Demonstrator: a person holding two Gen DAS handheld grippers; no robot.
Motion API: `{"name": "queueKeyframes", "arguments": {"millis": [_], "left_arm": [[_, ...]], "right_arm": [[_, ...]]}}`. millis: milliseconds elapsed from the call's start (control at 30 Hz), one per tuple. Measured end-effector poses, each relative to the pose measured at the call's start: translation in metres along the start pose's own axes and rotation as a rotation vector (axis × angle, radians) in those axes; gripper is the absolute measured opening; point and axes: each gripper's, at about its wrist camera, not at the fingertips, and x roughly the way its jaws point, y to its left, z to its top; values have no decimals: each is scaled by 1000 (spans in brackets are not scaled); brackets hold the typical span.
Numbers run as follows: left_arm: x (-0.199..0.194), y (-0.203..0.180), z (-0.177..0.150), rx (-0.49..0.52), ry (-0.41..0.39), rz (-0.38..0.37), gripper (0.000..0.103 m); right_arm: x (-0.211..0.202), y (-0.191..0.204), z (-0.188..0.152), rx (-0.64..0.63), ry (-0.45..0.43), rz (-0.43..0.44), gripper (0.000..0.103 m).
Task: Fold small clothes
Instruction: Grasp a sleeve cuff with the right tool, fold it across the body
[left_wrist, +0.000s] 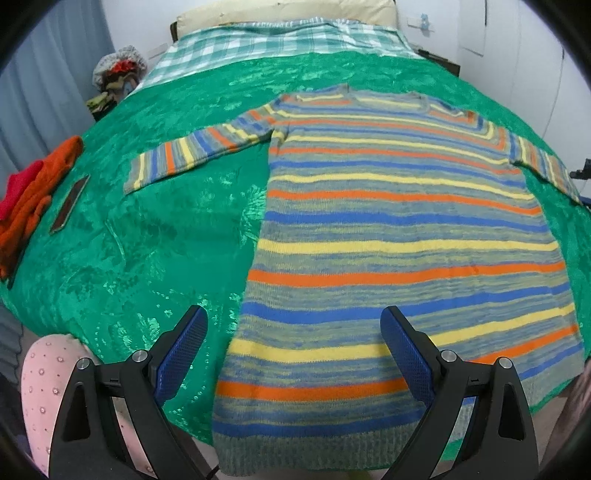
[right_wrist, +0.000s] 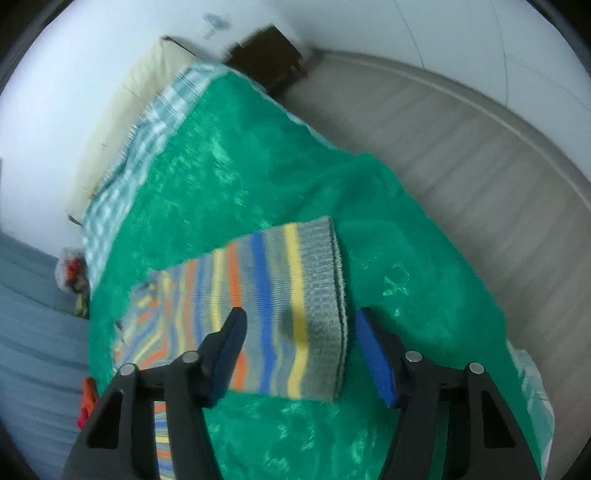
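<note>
A striped knitted sweater (left_wrist: 399, 236) lies flat on a green blanket (left_wrist: 147, 236) spread over a bed, its hem at the near edge and its neckline at the far end. The stripes run orange, yellow and blue across a grey-green ground. Its left sleeve (left_wrist: 195, 151) stretches out flat to the left, and the right sleeve (left_wrist: 546, 166) angles off toward the right edge of the left wrist view.

The left tongs (left_wrist: 293, 328) hang above the near left part of the sweater, spread wide and holding nothing; one blue pad (left_wrist: 184, 347) is over the blanket just left of the garment's side edge, the other over the striped body.

In the right wrist view, which is blurred, the right tongs (right_wrist: 297, 332) are also wide open and empty, straddling the ribbed cuff (right_wrist: 325, 295) of a sleeve that lies flat on the blanket. Whether the fingers touch the cloth cannot be told.

On the left of the bed rest a crumpled orange garment (left_wrist: 33, 206) with a red one (left_wrist: 16, 188) beside it, and a dark phone (left_wrist: 70, 203) lies just right of them. A green-and-white checked sheet (left_wrist: 258, 40) covers the far end of the bed, with a cream pillow (left_wrist: 288, 9) beyond it.
</note>
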Motion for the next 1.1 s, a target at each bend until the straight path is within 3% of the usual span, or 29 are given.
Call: {"name": "queueKeyframes", "arguments": {"millis": [33,67,133,233,333,467,600,667,700,733,767,833,900,1033,1100], "left_arm": [[2,0,-1,-3,8,0,96],[3,0,-2,-8,16,-1,96],[5,0,-2,-17,28,-7,96],[4,0,-3,-21,21,-7,96],[2,-1,-3,-21,13,-19,96],[1,-5,-4,-4,5,-30,96],[-5,-5,-3,13,-20,-24,96],[-5,-3,-3,10,-20,-29,96],[-4,-2,-4,4,-12,-35,96],[-3,-1,-4,-2,-3,-40,96],[-3,1,-4,-7,3,-42,96],[-3,3,-5,-22,6,-42,96],[-4,6,-5,-38,2,-51,96],[-1,3,-3,-37,8,-58,96],[0,0,-3,-27,9,-57,96]], "right_arm": [[6,2,0,-22,17,-14,26],[13,4,-2,-49,36,-41,6],[19,6,-4,-80,53,-66,5],[4,28,-7,-152,-26,-185,5],[-19,85,-14,-329,-107,-260,5],[-41,192,-34,-533,-133,-120,5],[-26,304,-77,-695,-64,99,5],[-7,334,-98,-728,-7,169,12],[14,350,-108,-728,49,219,24],[31,356,-113,-710,100,236,66],[41,359,-113,-694,122,241,79],[50,351,-116,-671,116,277,78],[47,336,-113,-659,88,241,78],[49,299,-100,-681,40,7,73],[56,270,-95,-649,64,-51,67]]}}
